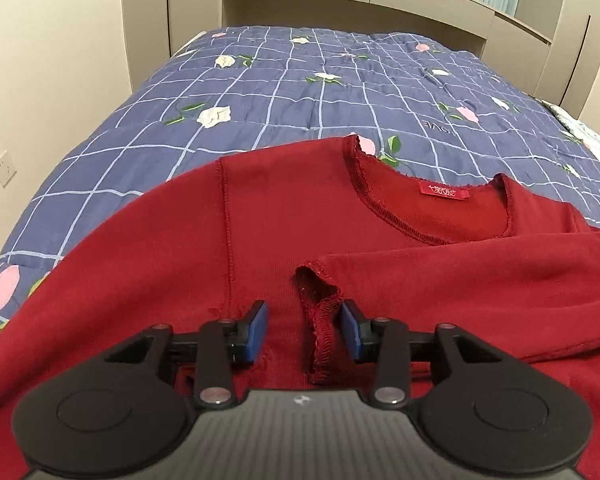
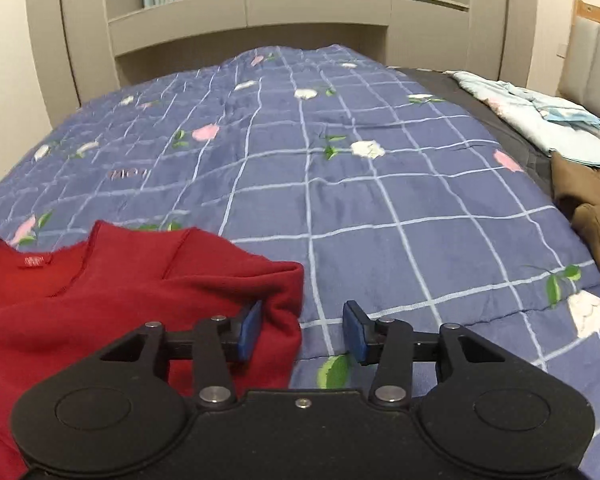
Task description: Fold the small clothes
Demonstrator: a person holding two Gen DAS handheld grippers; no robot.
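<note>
A small dark red sweater [image 1: 284, 216] lies inside out on the blue floral quilt [image 1: 300, 92], its neckline and red label [image 1: 444, 191] facing away. One sleeve is folded across the body, and its cuff [image 1: 320, 312] lies between the open blue pads of my left gripper [image 1: 304, 330]. In the right wrist view the sweater [image 2: 112, 304] lies at the lower left. My right gripper [image 2: 302, 330] is open over the sweater's folded right edge [image 2: 288, 304], with its left pad over red cloth and its right pad over the quilt [image 2: 340, 184].
A brown garment [image 2: 592, 216] lies at the quilt's right edge. A light blue folded cloth [image 2: 540, 116] lies behind it on the dark mattress. A beige headboard unit [image 2: 252, 12] and walls surround the bed.
</note>
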